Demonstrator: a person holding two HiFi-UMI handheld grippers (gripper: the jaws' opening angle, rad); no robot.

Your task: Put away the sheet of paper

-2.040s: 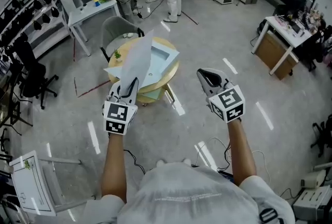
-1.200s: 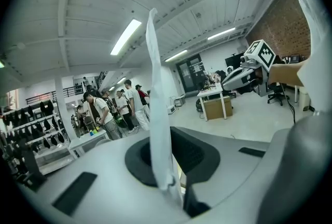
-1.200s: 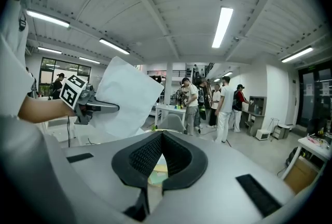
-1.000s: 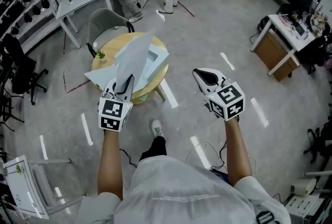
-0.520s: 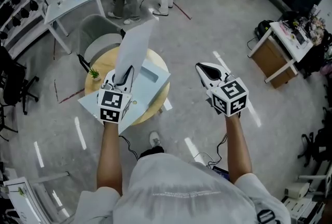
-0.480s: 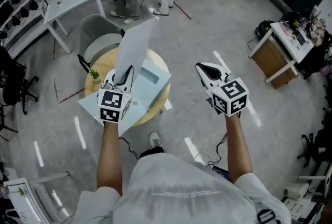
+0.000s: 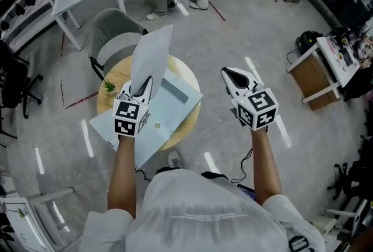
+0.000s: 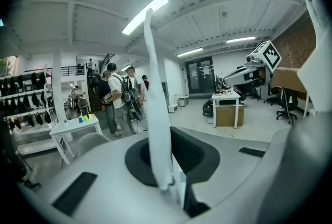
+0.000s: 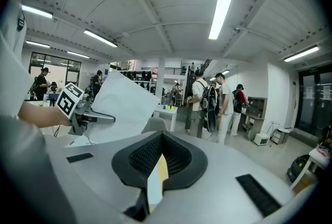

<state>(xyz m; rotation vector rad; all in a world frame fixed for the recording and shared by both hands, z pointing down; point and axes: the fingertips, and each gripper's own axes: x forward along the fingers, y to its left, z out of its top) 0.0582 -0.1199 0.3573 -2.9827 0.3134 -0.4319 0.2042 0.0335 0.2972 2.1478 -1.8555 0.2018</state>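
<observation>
Round table (image 7: 182, 72) below L gripper (image 7: 141, 87) w/ sheet (image 7: 152, 52) upright

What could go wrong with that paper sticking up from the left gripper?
1. The left gripper pinches the sheet of paper only at its bottom edge, so the tall sheet could flop over or slip out.
2. The right gripper is shut and off to the side, so nothing steadies the sheet.
3. The pale blue tray overhangs the round table; a bump might tip it.
</observation>
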